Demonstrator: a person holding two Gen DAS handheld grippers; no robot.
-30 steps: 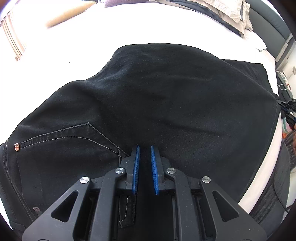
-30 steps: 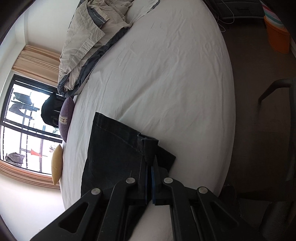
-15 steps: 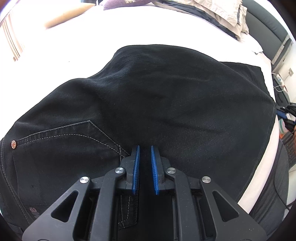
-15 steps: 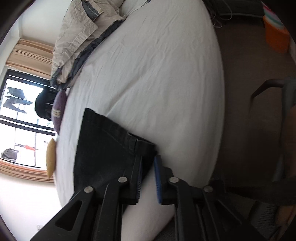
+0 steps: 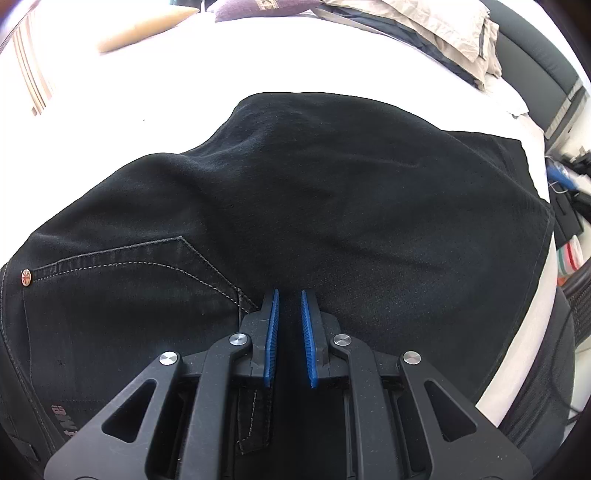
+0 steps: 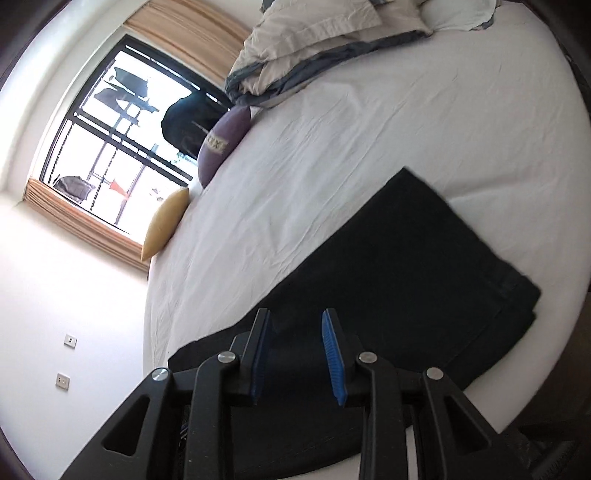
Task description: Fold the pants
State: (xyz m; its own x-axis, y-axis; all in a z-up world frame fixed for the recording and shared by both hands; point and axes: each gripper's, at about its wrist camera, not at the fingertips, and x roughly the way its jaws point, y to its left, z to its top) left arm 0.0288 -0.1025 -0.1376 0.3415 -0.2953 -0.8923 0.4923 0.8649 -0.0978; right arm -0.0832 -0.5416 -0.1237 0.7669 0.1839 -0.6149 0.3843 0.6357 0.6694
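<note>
Fingers [image 5: 272, 325] of the left gripper [image 5: 287, 295] stood nearly together in the left wrist view, their blue pads clamped on a dark ridge of the pants [image 5: 332, 206] that filled the narrow gap between them. From that grip the black pants spread away toward 12 o'clock across the white bed [image 5: 147, 110], covering most of the picture. A stitched back pocket [image 5: 122, 295] lay at 9 o'clock, with a copper rivet [image 5: 26, 277] at its far corner. The cloth's straight edge ran down the 3 o'clock side, close to the edge of the mattress. A yellow cushion [image 5: 144, 26] lay at 11 o'clock and a rumpled duvet [image 5: 443, 29] at 1 o'clock, both well apart from the pants.

In the right wrist view, the fingers [image 6: 330, 350] of the right gripper [image 6: 295, 317] were apart and opening, with nothing between the pads. The pants [image 6: 406, 277] lay flat on the bed [image 6: 369, 129] beyond and beneath the tips, stretching toward 2 o'clock, their layered hem near the mattress edge at 3 o'clock. A yellow cushion [image 6: 166, 221] and a purple cushion [image 6: 221, 144] sat at 10 o'clock beside the window [image 6: 122, 129], with the duvet [image 6: 314, 37] heaped at 12 o'clock.
</note>
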